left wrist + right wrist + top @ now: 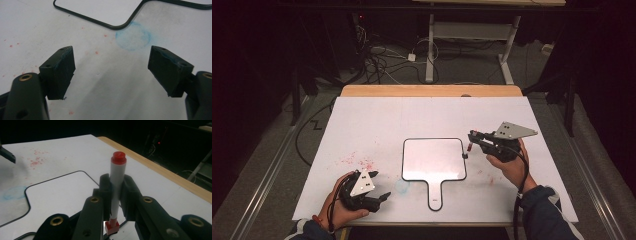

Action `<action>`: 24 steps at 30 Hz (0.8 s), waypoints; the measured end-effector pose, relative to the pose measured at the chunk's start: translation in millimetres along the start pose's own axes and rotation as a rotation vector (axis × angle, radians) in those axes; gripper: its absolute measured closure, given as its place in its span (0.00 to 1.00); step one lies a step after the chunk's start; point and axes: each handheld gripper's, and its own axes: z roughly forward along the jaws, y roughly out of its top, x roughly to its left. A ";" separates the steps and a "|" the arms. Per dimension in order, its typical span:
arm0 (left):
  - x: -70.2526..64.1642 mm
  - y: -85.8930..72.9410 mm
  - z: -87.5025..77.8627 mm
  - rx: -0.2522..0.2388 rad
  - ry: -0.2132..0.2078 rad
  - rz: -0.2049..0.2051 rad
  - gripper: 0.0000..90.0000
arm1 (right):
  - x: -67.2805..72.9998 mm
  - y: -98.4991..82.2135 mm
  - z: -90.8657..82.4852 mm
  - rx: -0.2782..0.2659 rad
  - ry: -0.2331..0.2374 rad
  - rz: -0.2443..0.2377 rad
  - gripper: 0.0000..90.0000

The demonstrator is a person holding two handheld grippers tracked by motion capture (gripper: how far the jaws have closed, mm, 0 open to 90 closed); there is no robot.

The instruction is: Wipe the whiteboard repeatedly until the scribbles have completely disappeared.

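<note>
A white marker with a red cap [117,182] stands upright between the jaws of my right gripper [116,187], which is shut on it. In the high view the right gripper [472,142] hovers just past the right edge of a small whiteboard with a black rim and a handle [433,159]; the marker [469,147] shows as a small red spot at its tip. My left gripper [384,196] rests low at the front left, jaws open with nothing between them [111,71]. The board's corner [120,25] lies ahead of it.
The white table cover [362,120] carries red ink specks [359,162] at the left and a faint blue smudged ring [132,37] near the board's handle. The wooden table edge [432,90] runs along the back, with cables and a desk frame on the floor beyond.
</note>
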 end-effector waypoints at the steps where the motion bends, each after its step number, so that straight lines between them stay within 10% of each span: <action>1: 0.1 0.2 -0.2 0.000 0.004 0.002 0.23 | 1.6 0.5 -2.4 0.008 -0.011 -0.001 0.90; 14: 6.0 -1.9 -2.6 -0.007 0.046 -0.014 0.22 | 22.6 -0.8 -22.9 0.068 -0.028 0.008 0.90; 24: 4.6 0.4 -2.7 -0.008 0.045 0.002 0.22 | 43.7 -9.0 -30.6 0.174 -0.031 0.105 0.90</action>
